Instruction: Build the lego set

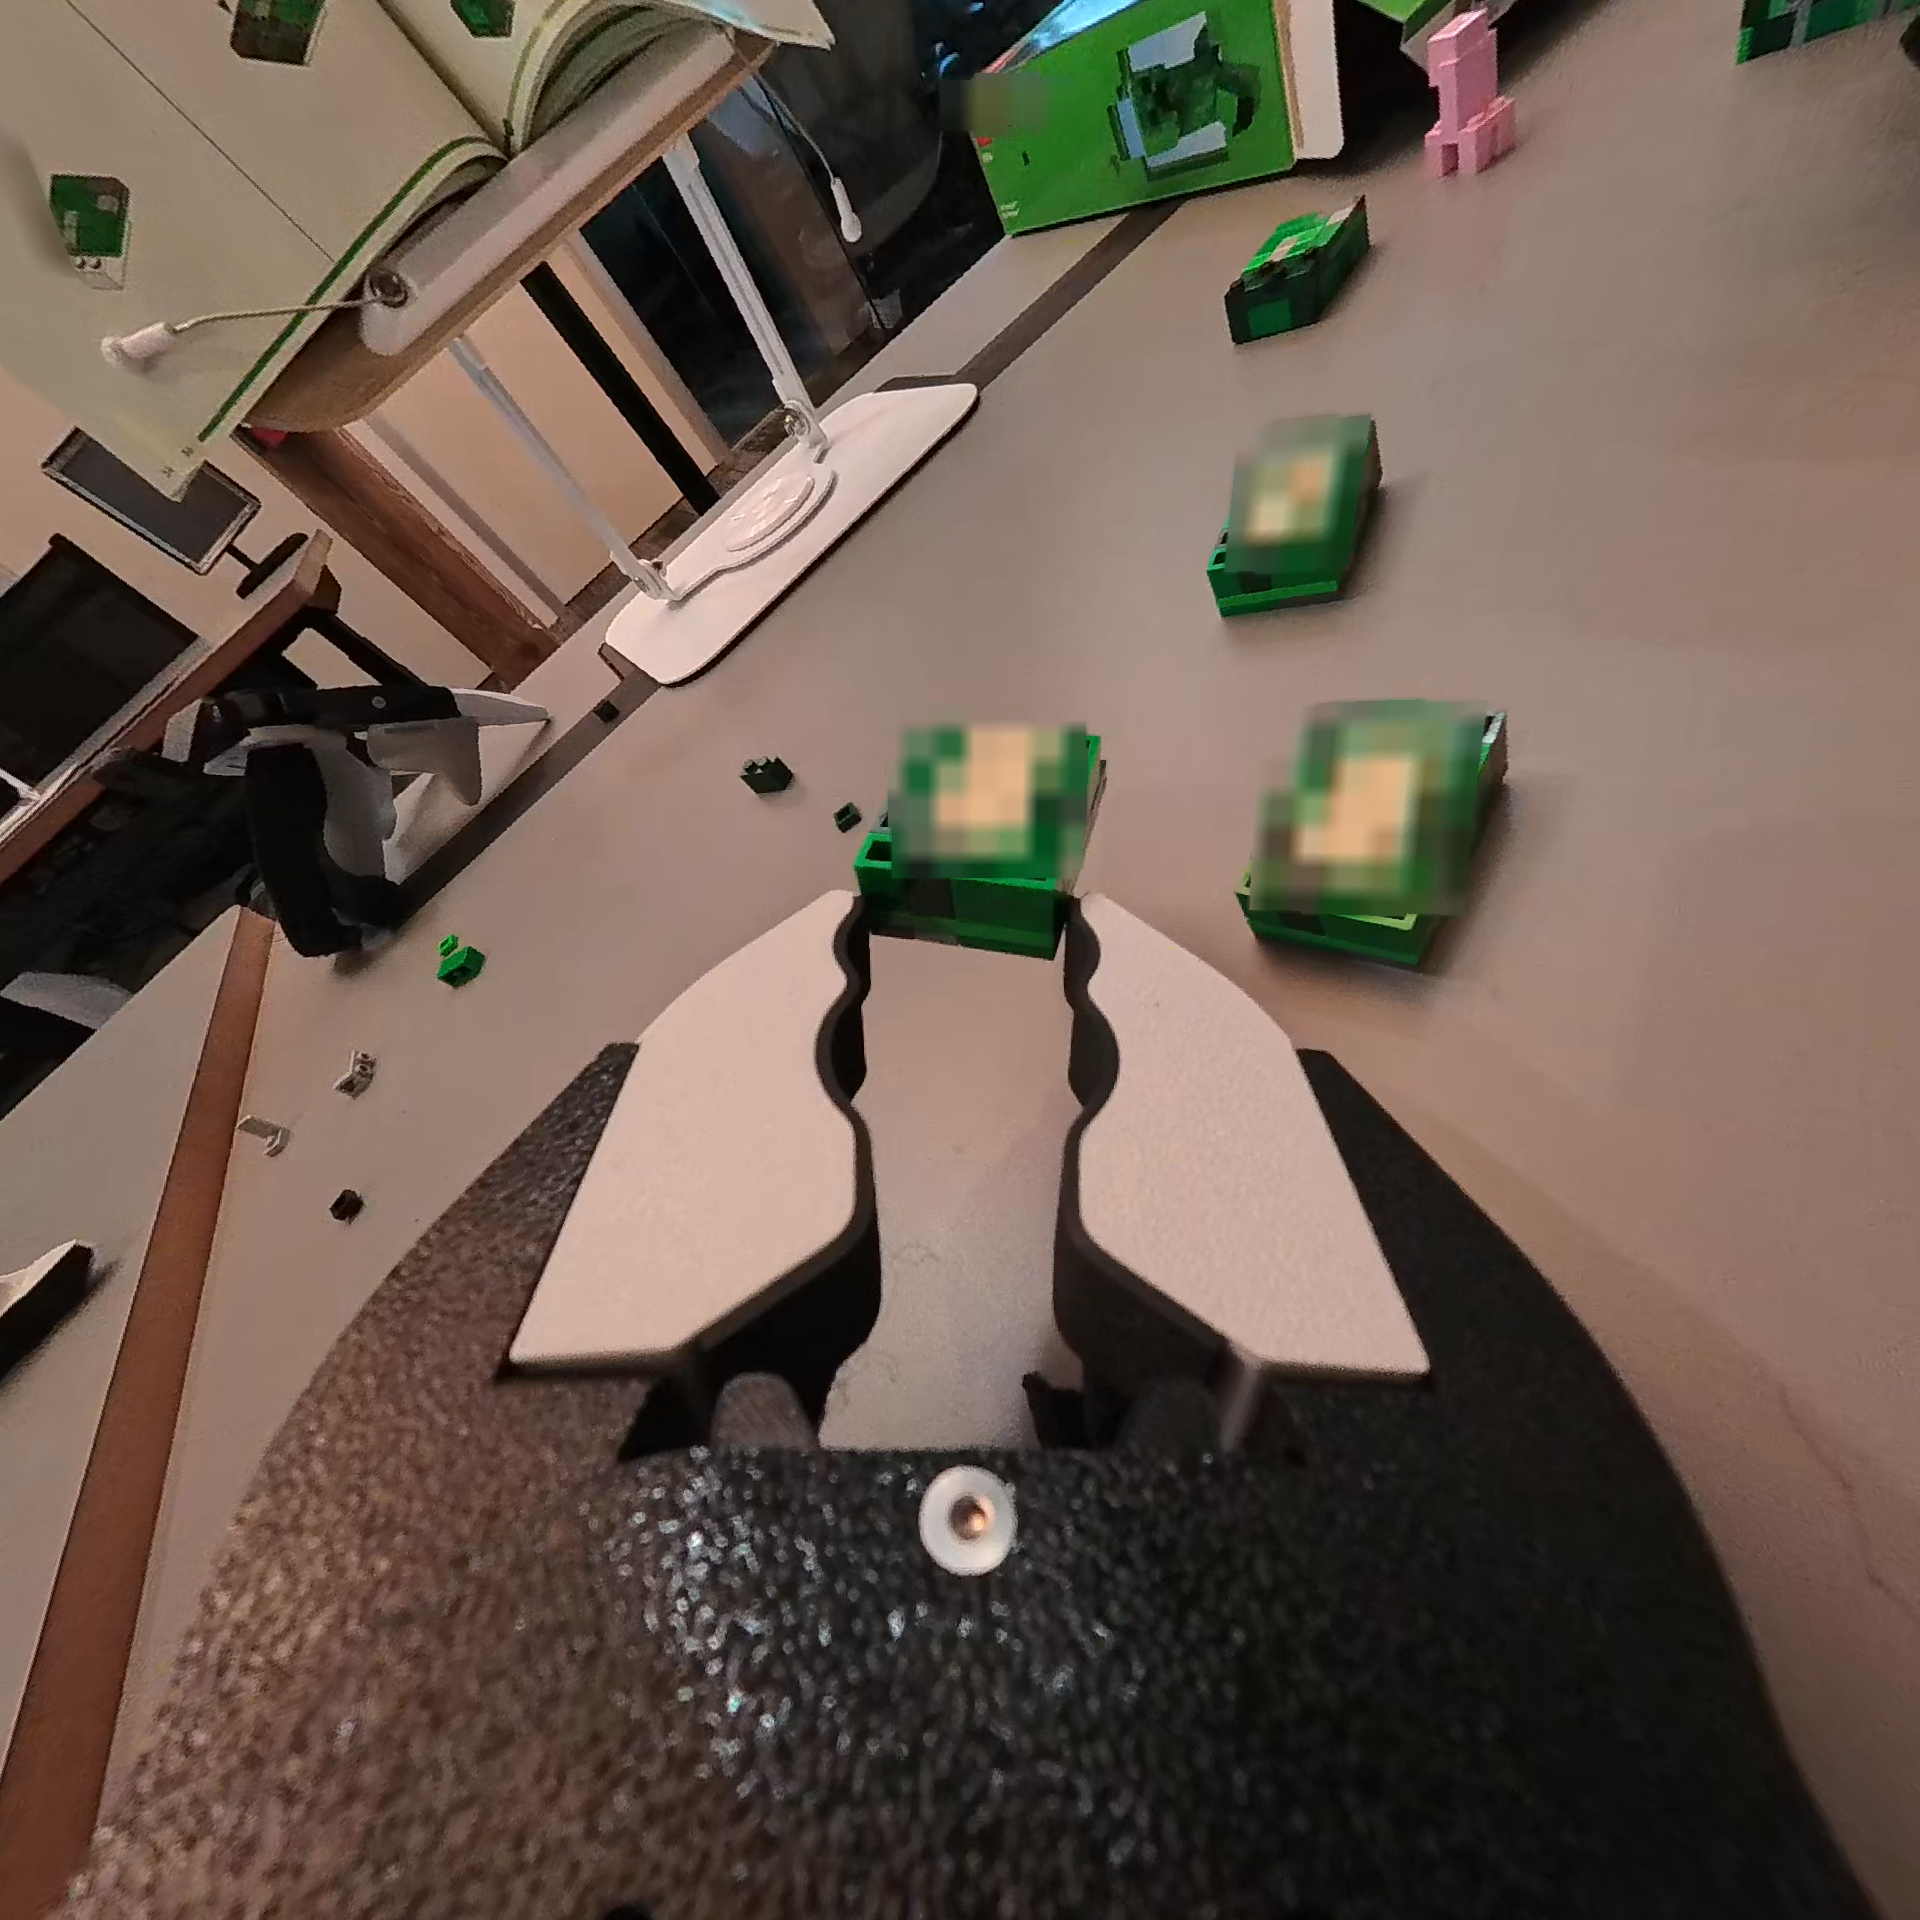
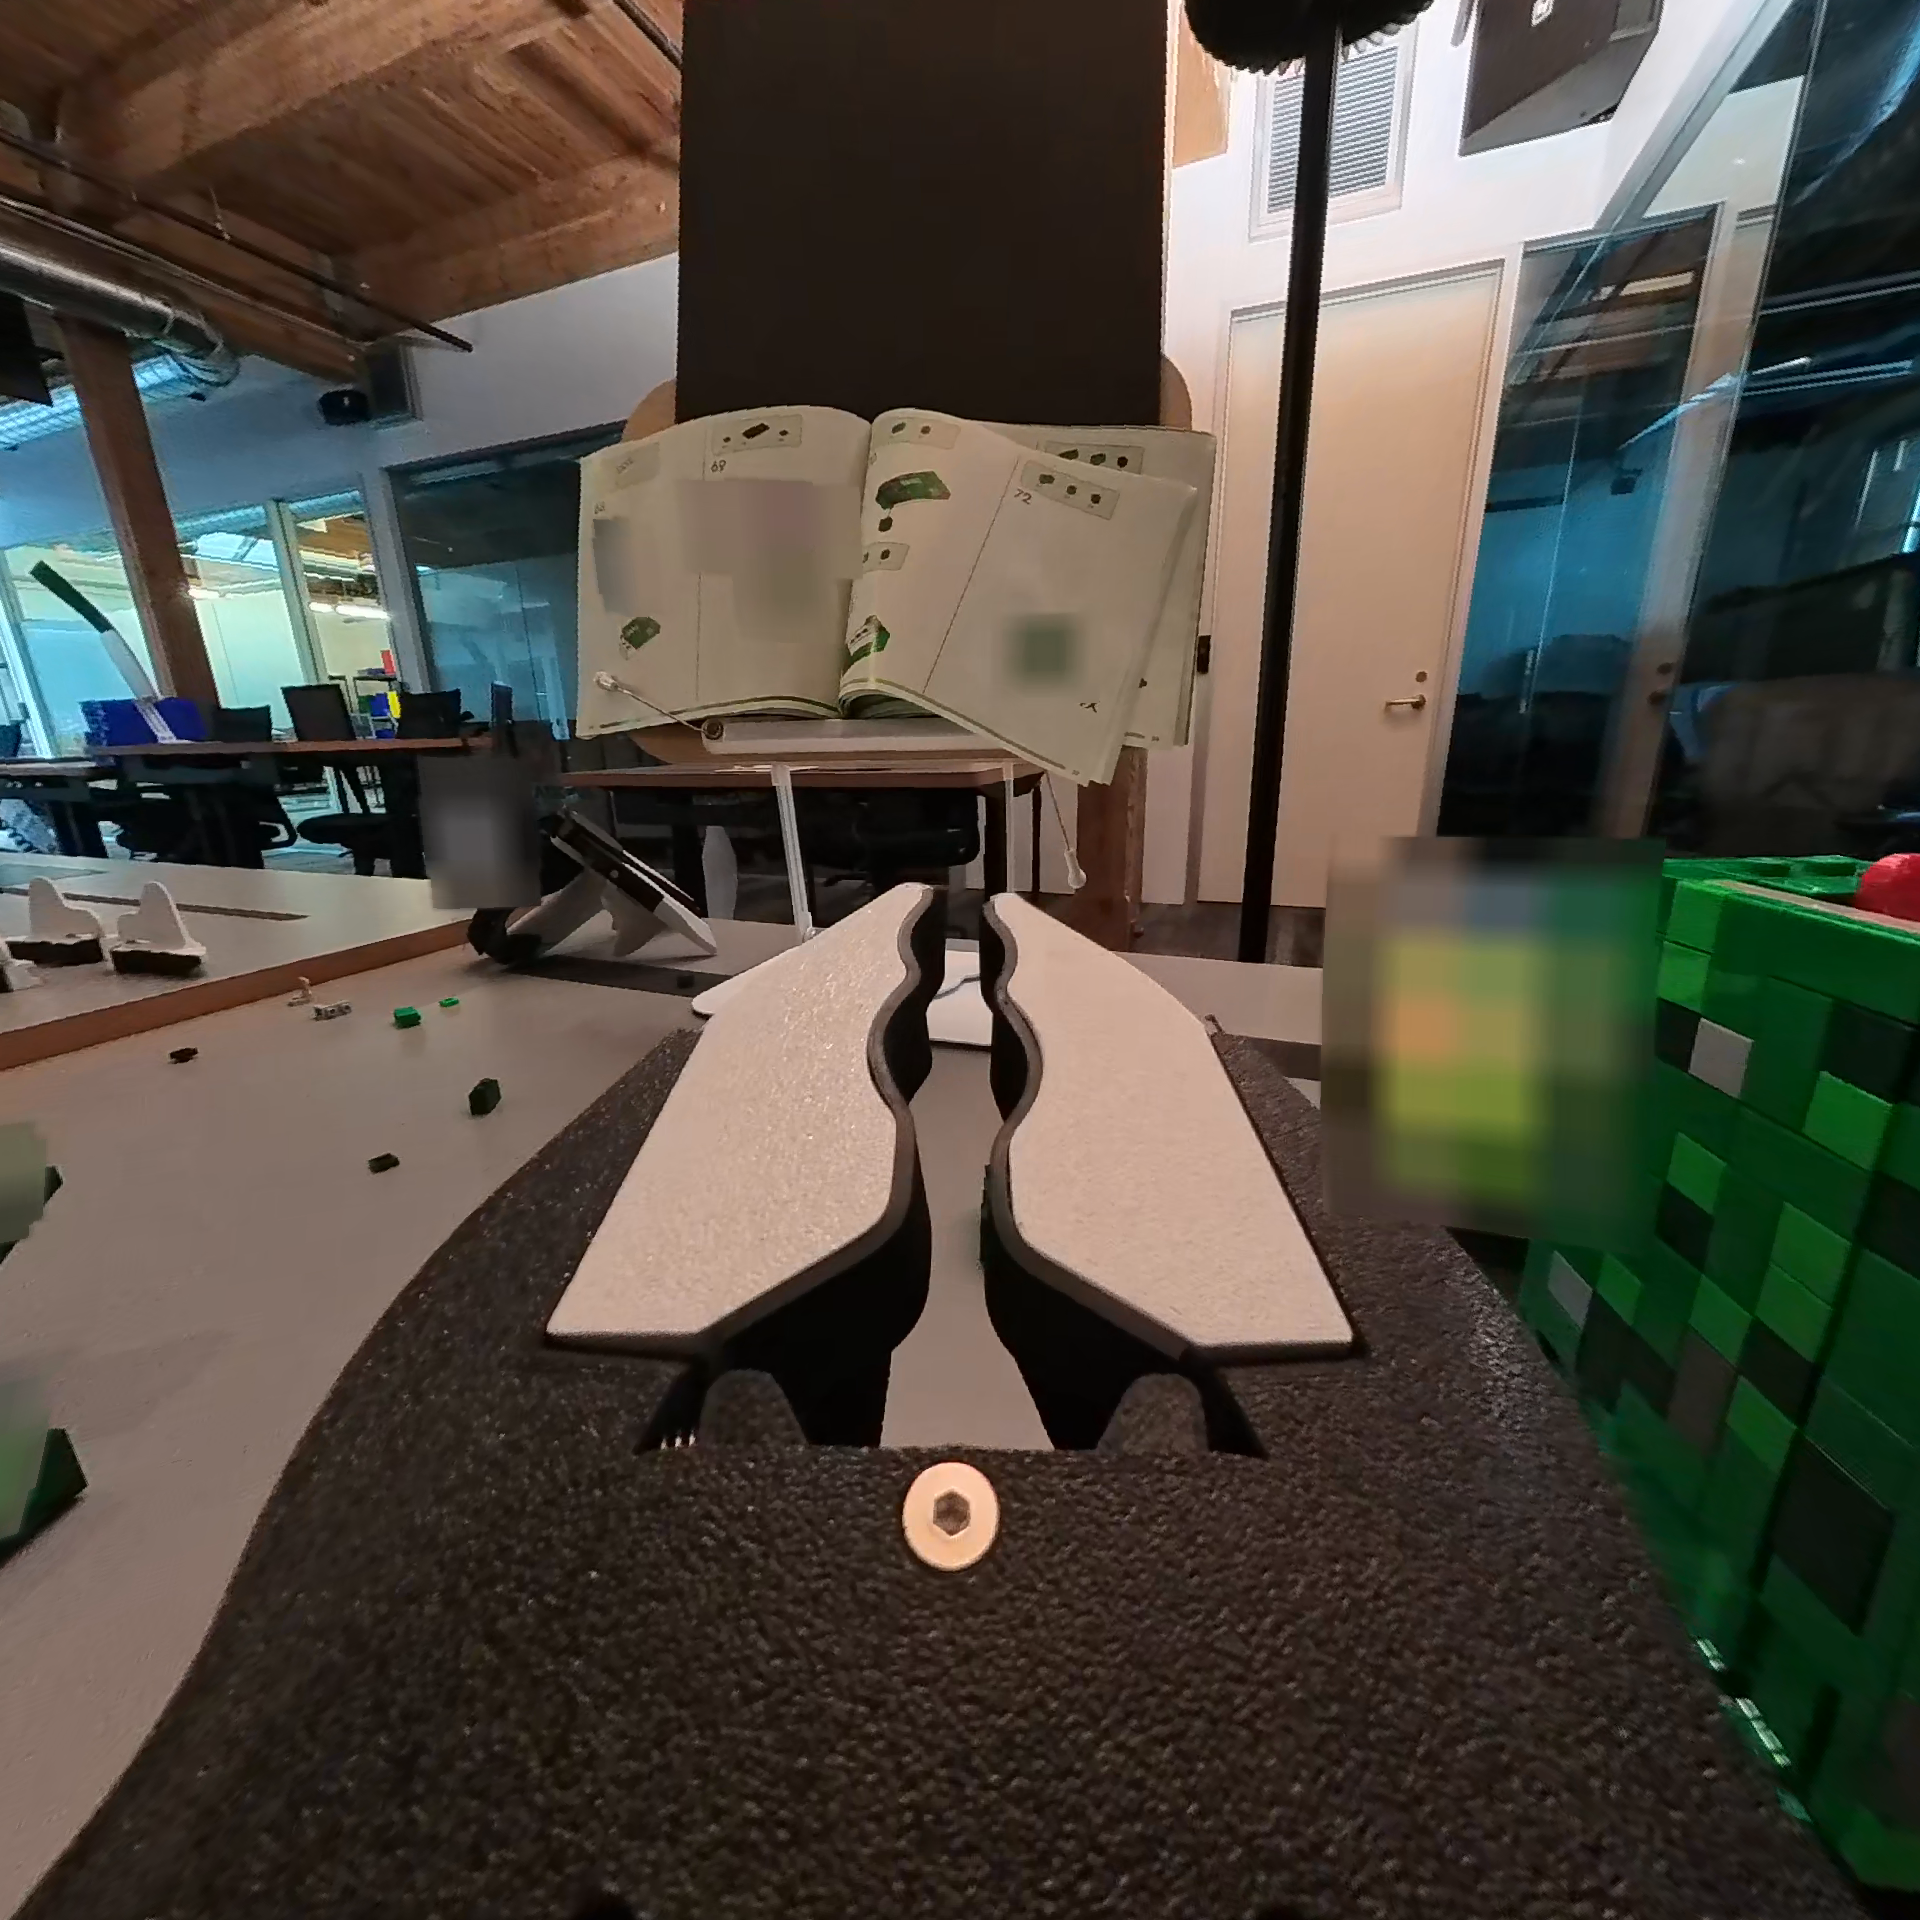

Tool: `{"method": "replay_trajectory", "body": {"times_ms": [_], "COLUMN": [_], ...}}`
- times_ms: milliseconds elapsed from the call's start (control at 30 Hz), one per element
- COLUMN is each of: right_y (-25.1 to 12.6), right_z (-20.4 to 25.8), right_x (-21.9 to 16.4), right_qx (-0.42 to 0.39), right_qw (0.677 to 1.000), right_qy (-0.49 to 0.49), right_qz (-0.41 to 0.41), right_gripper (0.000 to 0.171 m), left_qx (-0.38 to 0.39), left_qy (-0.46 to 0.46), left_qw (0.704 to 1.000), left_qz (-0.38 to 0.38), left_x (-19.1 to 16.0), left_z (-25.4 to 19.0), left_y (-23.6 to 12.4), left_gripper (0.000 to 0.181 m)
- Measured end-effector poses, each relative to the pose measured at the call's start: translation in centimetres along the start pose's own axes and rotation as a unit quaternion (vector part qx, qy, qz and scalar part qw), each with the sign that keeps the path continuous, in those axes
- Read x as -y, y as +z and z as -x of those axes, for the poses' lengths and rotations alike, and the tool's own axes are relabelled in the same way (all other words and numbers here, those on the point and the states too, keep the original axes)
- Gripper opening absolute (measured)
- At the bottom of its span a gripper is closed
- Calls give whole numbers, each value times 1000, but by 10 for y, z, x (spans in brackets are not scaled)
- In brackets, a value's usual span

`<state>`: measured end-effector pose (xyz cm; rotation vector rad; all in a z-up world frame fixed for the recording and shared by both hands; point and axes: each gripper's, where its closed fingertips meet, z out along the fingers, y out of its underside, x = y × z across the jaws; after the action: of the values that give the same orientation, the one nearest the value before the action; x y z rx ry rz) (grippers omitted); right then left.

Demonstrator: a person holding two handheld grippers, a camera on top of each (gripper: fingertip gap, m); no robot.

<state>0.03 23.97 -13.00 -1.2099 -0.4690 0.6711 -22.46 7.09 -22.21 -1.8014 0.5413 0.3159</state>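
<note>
In the left wrist view my left gripper (image 1: pixel 966 912) has its fingertips against both sides of the near end of a small green lego block (image 1: pixel 961 920) that rests on the grey table (image 1: pixel 1558 1143). Two similar green blocks (image 1: pixel 1371 894) (image 1: pixel 1294 577) and a darker green build (image 1: pixel 1299 275) lie farther right. In the right wrist view my right gripper (image 2: pixel 958 914) is held above the table with its jaws a narrow gap apart and nothing seen between them. A large green lego build (image 2: pixel 1766 1351) stands close on its right. The open instruction booklet (image 2: pixel 883 582) sits on a stand ahead.
Small loose pieces (image 1: pixel 457 961) (image 2: pixel 483 1096) are scattered on the table's left part. A spare gripper (image 1: pixel 343 810) lies near the left edge. The stand's white base (image 1: pixel 790 520), a green box (image 1: pixel 1132 114) and a pink figure (image 1: pixel 1465 94) are at the back. The gap from one gripper's tips to the other's is roughly 30 cm.
</note>
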Motion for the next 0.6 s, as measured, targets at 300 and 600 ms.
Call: {"method": "replay_trajectory", "body": {"times_ms": [300, 600], "right_y": [1, 1], "right_z": [3, 6], "right_x": [-3, -4], "right_qx": [9, 15], "right_qw": [1000, 1000], "right_qy": [2, 0], "right_qz": [8, 10], "right_gripper": [5, 4], "left_qx": [-4, -17], "left_qy": [0, -1], "left_qw": [1000, 1000], "left_qz": [-2, -2], "left_x": [1, 1], "left_z": [-1, -4], "left_y": [0, 0], "left_gripper": [35, 35]}}
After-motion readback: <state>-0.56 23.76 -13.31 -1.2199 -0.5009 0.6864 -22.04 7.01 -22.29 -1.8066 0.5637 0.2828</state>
